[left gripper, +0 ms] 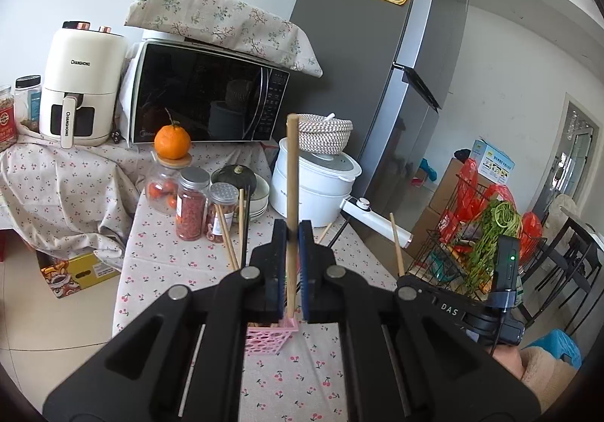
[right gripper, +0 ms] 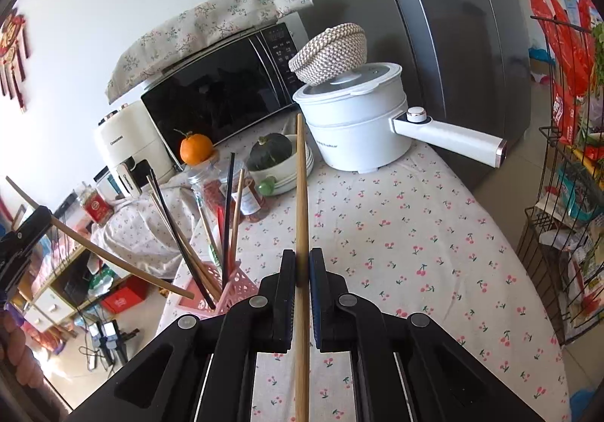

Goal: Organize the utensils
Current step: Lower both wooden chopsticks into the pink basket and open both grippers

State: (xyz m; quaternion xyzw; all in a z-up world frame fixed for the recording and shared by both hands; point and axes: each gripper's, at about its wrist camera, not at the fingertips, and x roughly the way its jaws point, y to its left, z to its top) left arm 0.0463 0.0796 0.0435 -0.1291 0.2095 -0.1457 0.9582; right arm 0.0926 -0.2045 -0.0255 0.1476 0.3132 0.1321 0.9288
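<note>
- Above the pink holder, the left gripper is clamped tight on one wooden chopstick (nearly upright); lower it straight into the holder.
- Right of the pink holder, the right gripper pinches a second chopstick; tilt it upright first.

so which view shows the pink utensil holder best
The right wrist view: the pink utensil holder shows its lattice wall and the chopsticks standing in it. In the left wrist view the left hand-held gripper hides most of it; only a lower corner shows.
</note>
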